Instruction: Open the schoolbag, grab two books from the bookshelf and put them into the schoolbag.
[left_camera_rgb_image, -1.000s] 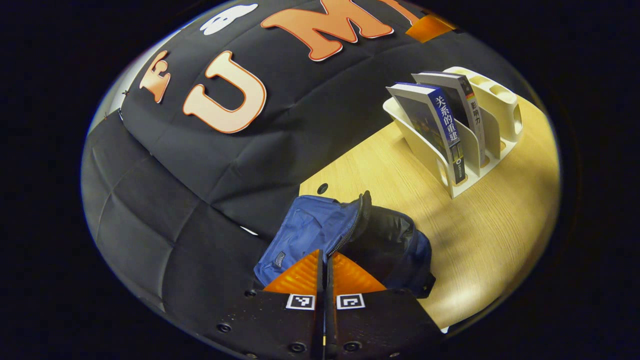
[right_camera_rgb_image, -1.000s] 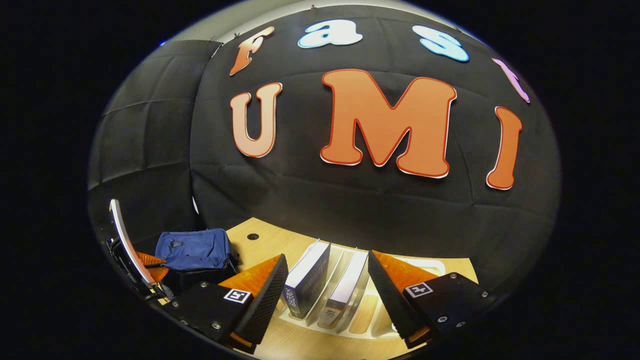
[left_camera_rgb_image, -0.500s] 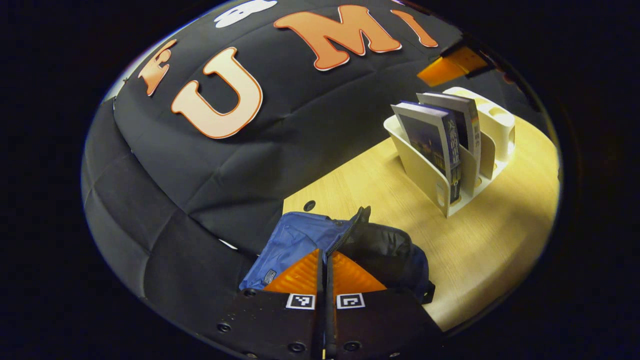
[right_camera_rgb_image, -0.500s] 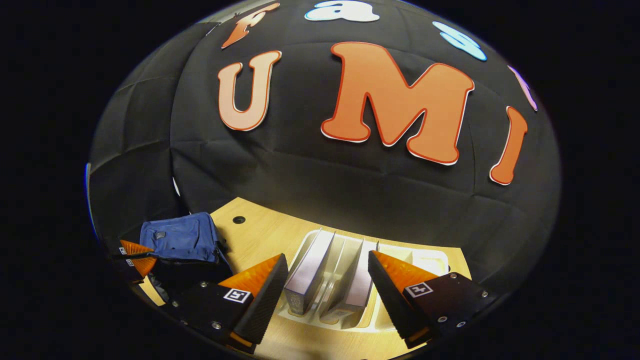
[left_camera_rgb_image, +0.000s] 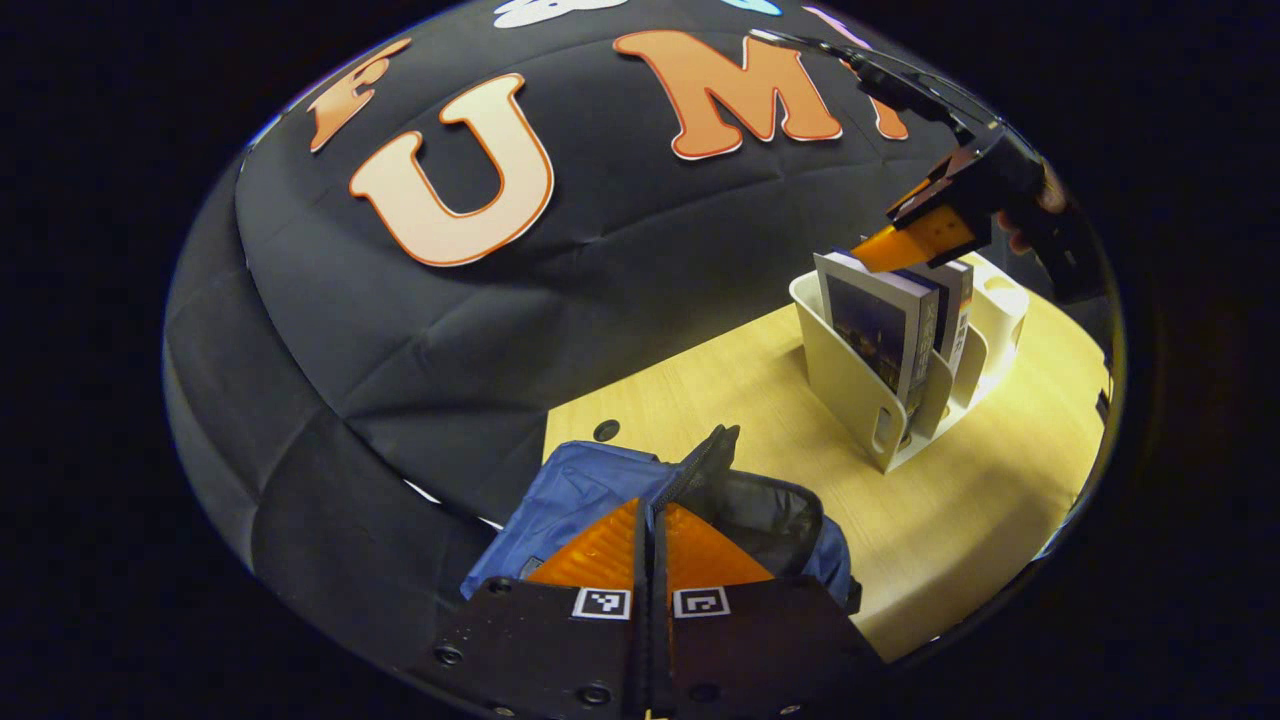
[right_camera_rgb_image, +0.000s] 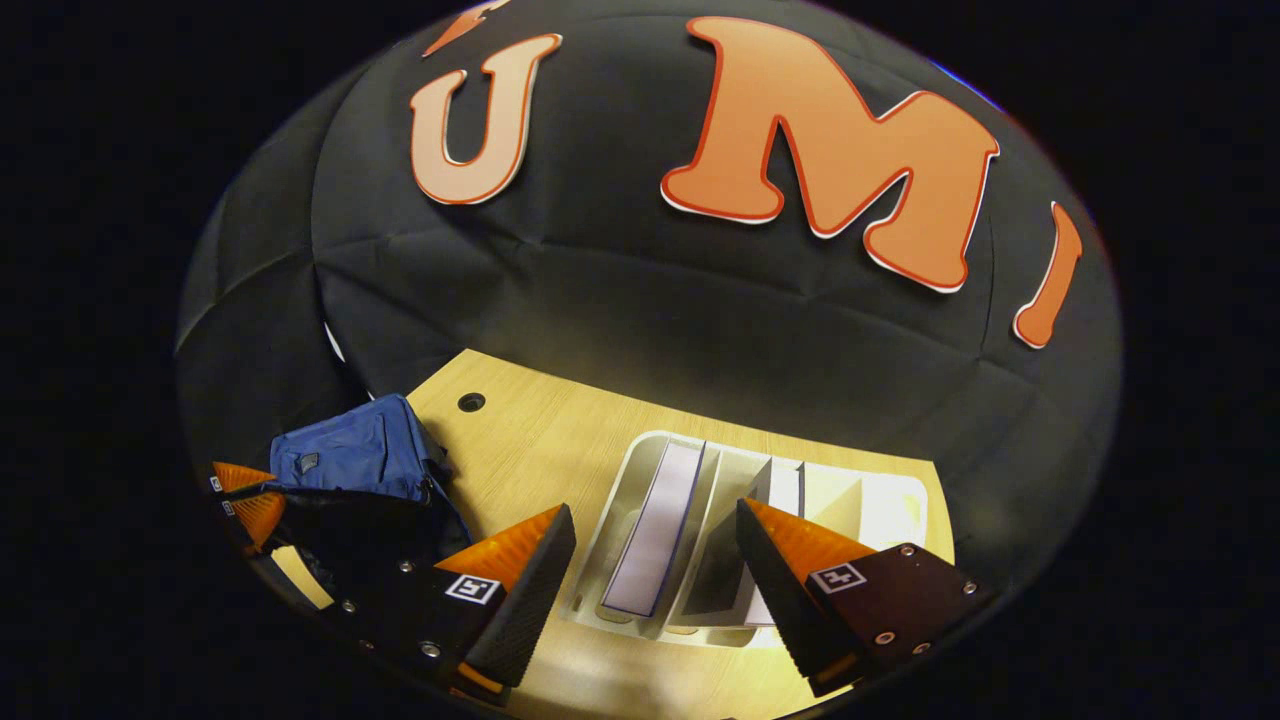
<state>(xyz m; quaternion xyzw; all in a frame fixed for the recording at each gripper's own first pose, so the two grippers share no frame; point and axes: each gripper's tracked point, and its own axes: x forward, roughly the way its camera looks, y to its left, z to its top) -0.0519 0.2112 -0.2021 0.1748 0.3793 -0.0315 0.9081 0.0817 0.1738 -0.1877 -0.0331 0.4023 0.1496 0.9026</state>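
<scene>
Wooden table carrying schoolbag near the wall, flap pinched up by closed left gripper, mouth gaping. White bookshelf well apart, two books upright in its slots. Right gripper spread wide above them: best centred over one book, lowered straight, then closed firmly.

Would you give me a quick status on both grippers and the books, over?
Left gripper shut on the schoolbag flap, bag open. Right gripper open above the books in the bookshelf, none grabbed yet. Nothing in the way.
</scene>
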